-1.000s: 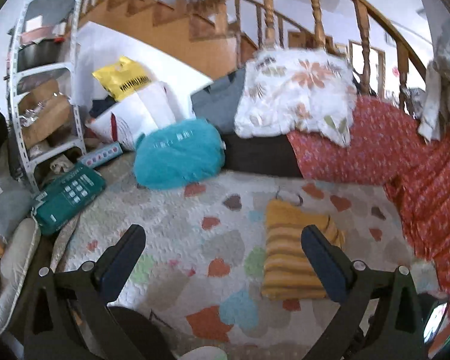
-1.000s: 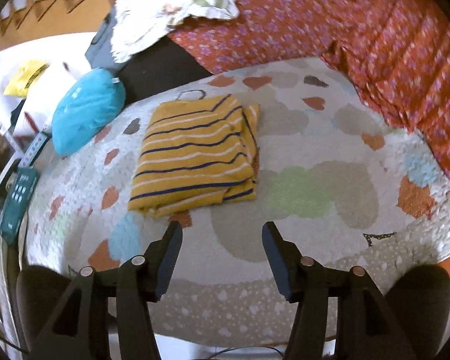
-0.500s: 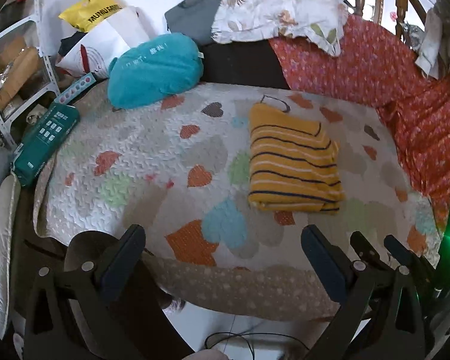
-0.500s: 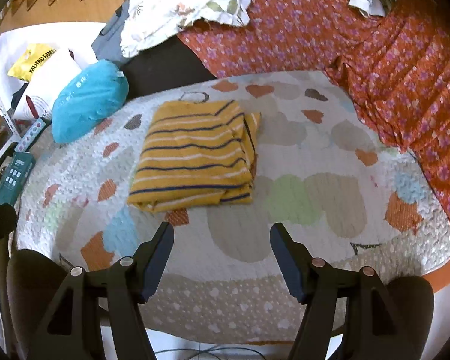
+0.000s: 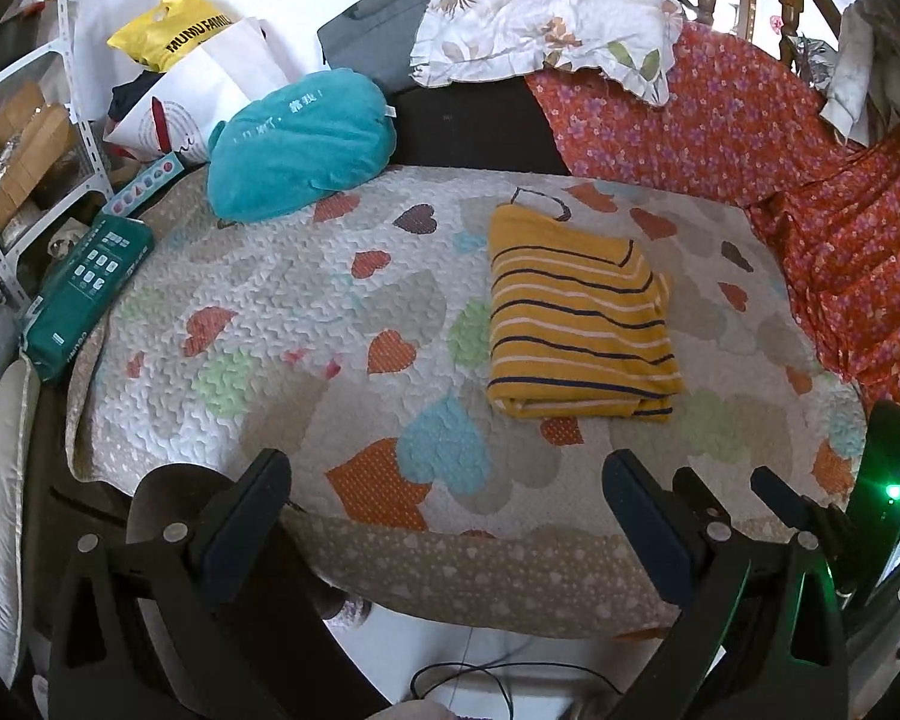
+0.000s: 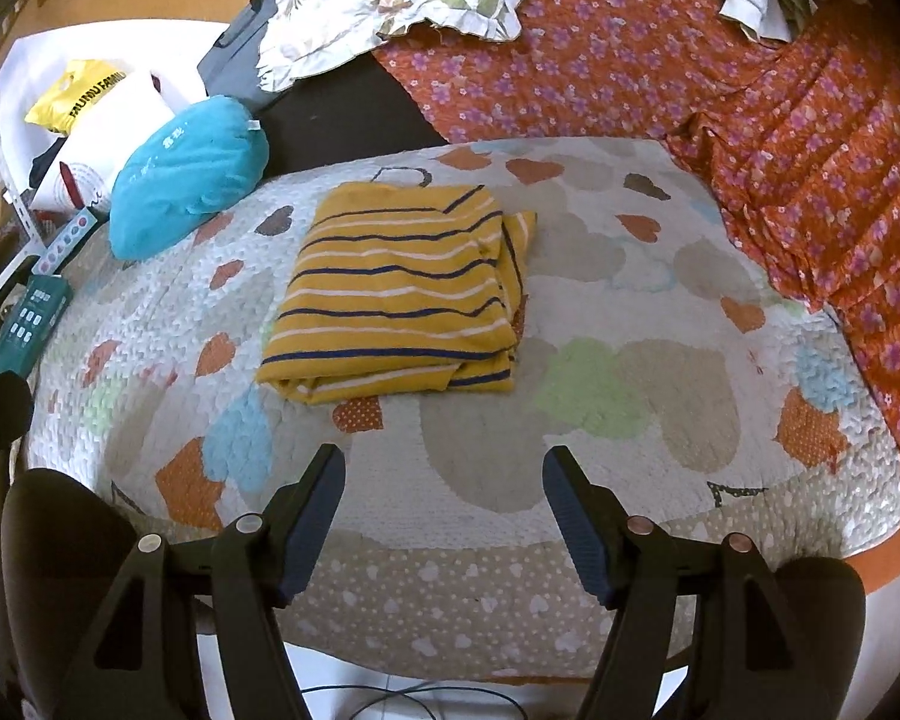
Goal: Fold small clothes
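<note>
Left wrist view shows me the yellow striped garment (image 5: pixel 576 318) lying folded into a neat rectangle on the heart-patterned quilt (image 5: pixel 330 312), right of the teal cushion (image 5: pixel 300 144). My left tool (image 5: pixel 444 516) gapes wide and empty; the right tool (image 6: pixel 444 516) is open too, nothing between its pads. I judge the knit soft, light and floppy, likely to sag, so I'd pinch the thick folded near edge through all layers.
</note>
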`<state>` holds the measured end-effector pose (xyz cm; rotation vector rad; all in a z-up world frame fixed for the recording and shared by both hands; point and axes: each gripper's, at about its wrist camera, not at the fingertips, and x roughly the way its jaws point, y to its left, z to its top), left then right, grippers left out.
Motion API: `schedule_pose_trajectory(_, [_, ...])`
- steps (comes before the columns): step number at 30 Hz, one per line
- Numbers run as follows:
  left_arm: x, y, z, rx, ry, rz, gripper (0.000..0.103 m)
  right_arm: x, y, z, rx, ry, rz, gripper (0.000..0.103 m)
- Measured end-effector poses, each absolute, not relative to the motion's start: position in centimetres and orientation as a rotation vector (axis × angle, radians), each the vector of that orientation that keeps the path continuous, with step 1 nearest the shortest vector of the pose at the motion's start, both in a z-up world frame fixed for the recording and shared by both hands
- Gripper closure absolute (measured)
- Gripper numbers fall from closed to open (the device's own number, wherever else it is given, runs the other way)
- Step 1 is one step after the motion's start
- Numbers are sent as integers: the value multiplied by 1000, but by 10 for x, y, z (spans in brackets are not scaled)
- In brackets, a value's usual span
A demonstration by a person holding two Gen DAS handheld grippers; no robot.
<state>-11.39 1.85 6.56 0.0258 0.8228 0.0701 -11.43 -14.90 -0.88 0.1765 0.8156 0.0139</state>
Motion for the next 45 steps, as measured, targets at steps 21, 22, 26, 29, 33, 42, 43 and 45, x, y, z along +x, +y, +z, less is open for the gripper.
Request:
schedule_pose_trajectory(21, [-109, 17, 54, 18, 876, 58, 0, -113, -153, -16, 190, 839, 7, 29])
schedule_pose_trajectory(22, [-109, 18, 53, 15, 878, 57, 0, -113, -153, -15, 190, 838, 7, 29])
schedule_pose_trajectory(26, [-109, 19, 52, 8, 884, 56, 0, -113, -152, -16, 189, 841, 7, 29])
schedule_pose_trajectory(29, [-108, 20, 50, 3, 892, 55, 0, -114, -152, -19, 189, 844, 7, 29])
schedule_pose_trajectory(33, [-107, 21, 47, -3, 905, 52, 0, -114, -151, -19, 190, 845, 5, 29])
schedule_pose_trajectory(42, [-104, 24, 39, -25, 940, 51, 0, -114, -151, -24, 194, 860, 6, 29])
schedule_pose_trajectory(43, [-104, 24, 38, -27, 944, 50, 0, -114, -151, -25, 194, 861, 6, 29])
schedule_pose_trajectory(45, [-104, 24, 37, -28, 948, 49, 0, -114, -151, -26, 195, 866, 6, 29])
